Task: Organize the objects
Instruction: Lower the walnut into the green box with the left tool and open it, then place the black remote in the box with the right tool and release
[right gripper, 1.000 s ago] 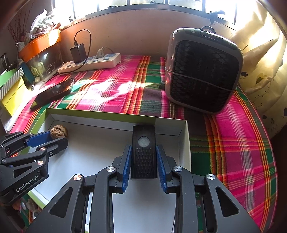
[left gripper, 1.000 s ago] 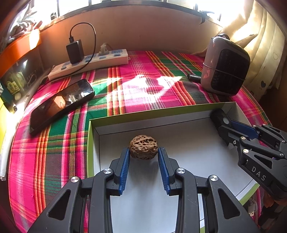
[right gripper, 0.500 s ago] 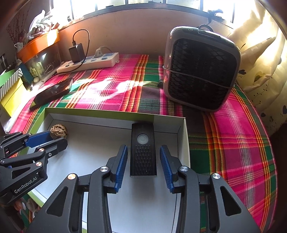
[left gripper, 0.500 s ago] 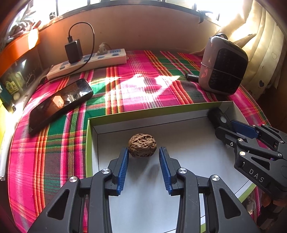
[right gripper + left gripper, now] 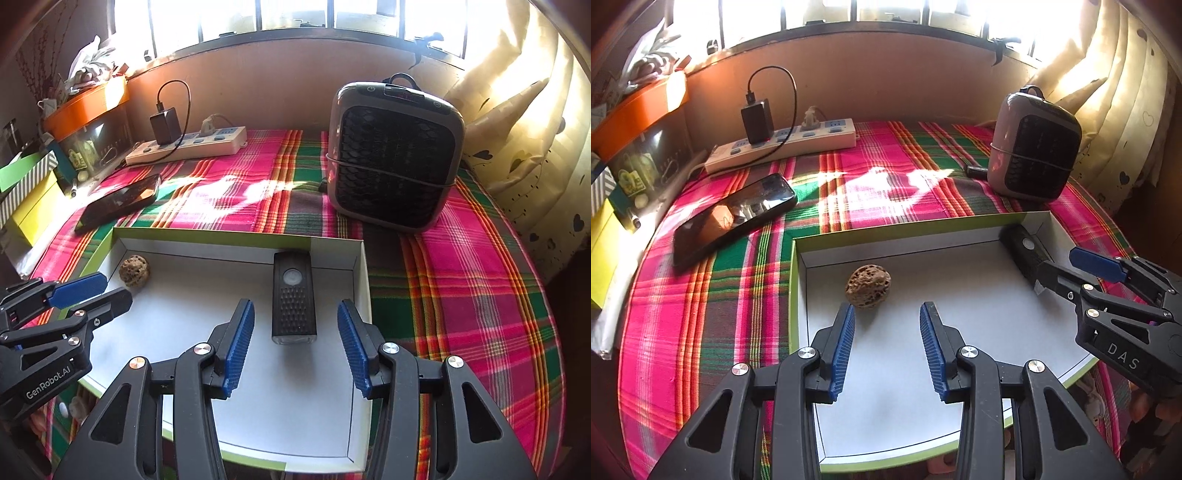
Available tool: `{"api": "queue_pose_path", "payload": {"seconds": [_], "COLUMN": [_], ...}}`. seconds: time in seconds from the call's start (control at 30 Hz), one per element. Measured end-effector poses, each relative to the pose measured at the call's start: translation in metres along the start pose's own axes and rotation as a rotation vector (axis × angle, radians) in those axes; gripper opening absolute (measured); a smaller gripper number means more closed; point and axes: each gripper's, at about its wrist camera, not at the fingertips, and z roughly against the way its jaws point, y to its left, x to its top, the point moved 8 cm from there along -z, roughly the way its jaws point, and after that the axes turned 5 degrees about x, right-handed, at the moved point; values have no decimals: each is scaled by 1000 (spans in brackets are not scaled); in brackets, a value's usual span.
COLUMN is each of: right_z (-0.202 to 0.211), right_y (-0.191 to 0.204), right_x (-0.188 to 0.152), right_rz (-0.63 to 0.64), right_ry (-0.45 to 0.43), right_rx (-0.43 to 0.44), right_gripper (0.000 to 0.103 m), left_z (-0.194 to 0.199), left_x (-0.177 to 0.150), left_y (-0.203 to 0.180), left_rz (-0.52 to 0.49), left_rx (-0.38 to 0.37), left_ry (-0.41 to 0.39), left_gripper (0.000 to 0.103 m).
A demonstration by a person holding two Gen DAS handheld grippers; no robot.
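A white box lid with green rim (image 5: pixel 871 236) (image 5: pixel 207 233) lies on the plaid cloth. In it a brown walnut (image 5: pixel 868 285) (image 5: pixel 134 270) rests near the far left corner, and a black bike light (image 5: pixel 294 297) (image 5: pixel 1025 251) lies by the right wall. My left gripper (image 5: pixel 887 310) (image 5: pixel 99 290) hovers just behind the walnut, its jaws opening and nothing between the pads. My right gripper (image 5: pixel 295 308) (image 5: pixel 1071 266) has its jaws opening; the near end of the light lies between the blue pads, which stand clear of it.
A black phone (image 5: pixel 733 218) (image 5: pixel 118 201) lies left of the lid. A white power strip with a charger (image 5: pixel 781 144) runs along the back wall. A grey fan heater (image 5: pixel 395 151) (image 5: pixel 1034 147) stands at the back right. Boxes (image 5: pixel 26 195) line the left edge; a curtain (image 5: pixel 524 122) hangs right.
Both grippers have let go and drawn back a little. The left pads have spread away from the walnut. The right pads, shut on the bike light before, now stand wide of it.
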Motion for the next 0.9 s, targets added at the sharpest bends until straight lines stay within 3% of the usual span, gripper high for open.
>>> {"api": "queue_pose_path", "payload": {"seconds": [0.9], "right_z": [60], "right_y": [-3], "right_x": [-45], "right_rz": [-30], "right_ry": [-69], "right_rx": [4], "right_gripper": [48], "left_z": [66], "left_x": [-42], "left_y": [12], "left_rz": [11], "left_rx": [75], "left_ry": [-114], "left_gripper": [35]}}
